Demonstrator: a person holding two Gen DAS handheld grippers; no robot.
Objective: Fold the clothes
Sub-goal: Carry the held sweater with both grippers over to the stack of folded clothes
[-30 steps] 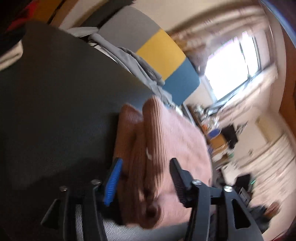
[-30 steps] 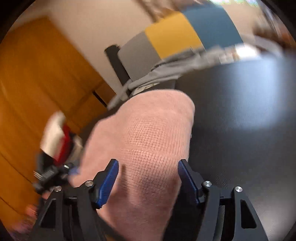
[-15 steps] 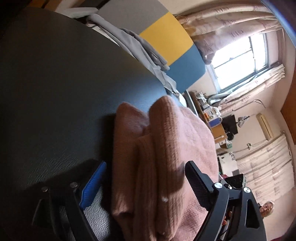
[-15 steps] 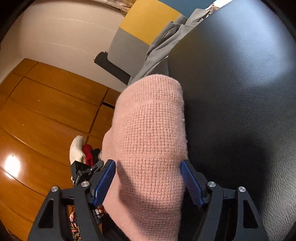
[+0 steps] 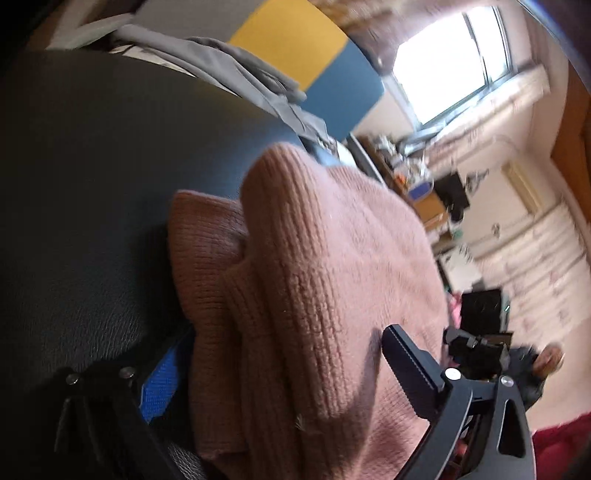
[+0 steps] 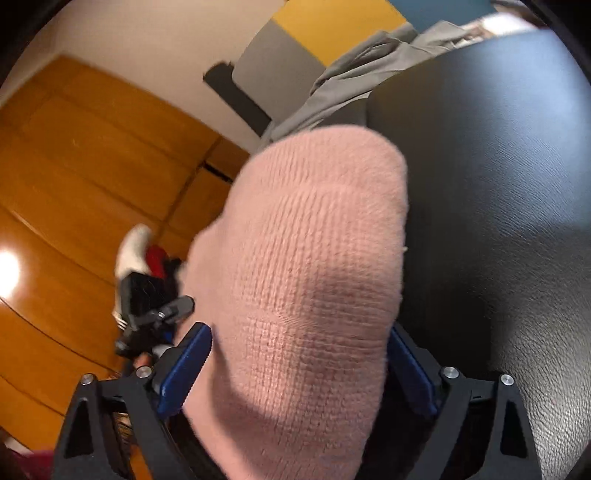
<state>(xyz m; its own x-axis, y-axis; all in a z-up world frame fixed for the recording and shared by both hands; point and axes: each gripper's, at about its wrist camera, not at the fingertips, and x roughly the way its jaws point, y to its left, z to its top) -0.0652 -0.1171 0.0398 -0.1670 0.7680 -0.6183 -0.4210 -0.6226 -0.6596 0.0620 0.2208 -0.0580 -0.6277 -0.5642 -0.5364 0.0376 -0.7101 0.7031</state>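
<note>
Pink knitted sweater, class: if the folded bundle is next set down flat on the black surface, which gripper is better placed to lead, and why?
Probably the left gripper: it straddles the pink knitted sweater with black surface directly beside it. The right gripper holds its end near the edge, wooden panelling behind.

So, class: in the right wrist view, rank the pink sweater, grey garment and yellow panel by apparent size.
1. Pink sweater, though nearness to the camera inflates it.
2. Grey garment.
3. Yellow panel, cropped, so close to the garment.
</note>
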